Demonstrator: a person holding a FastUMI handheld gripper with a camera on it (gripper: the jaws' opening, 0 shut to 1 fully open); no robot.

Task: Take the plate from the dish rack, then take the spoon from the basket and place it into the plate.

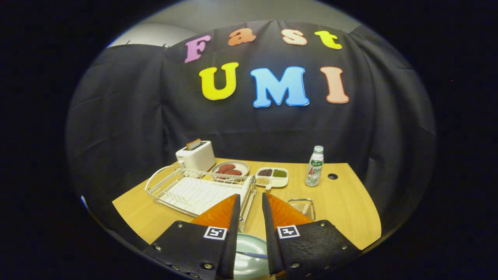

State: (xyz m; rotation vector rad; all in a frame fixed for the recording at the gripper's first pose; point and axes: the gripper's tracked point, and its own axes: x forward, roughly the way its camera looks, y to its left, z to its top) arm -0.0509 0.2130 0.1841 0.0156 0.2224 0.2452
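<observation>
Bare table (342, 194) lies right of the dish rack (194, 190); bottle (314, 166) stands behind.

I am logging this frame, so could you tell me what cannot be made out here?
- Plate, gripper view: the fingers cover both its sides.
- Spoon on it: the fingers hide both its ends.
- Basket: the right finger cuts it off.
- Divided dish: its contents are too small to name.
- Gripper: open, holding nothing.

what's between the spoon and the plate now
Nothing visible: the spoon already lies in the plate, seen below between the fingers of the open, empty gripper.
</observation>
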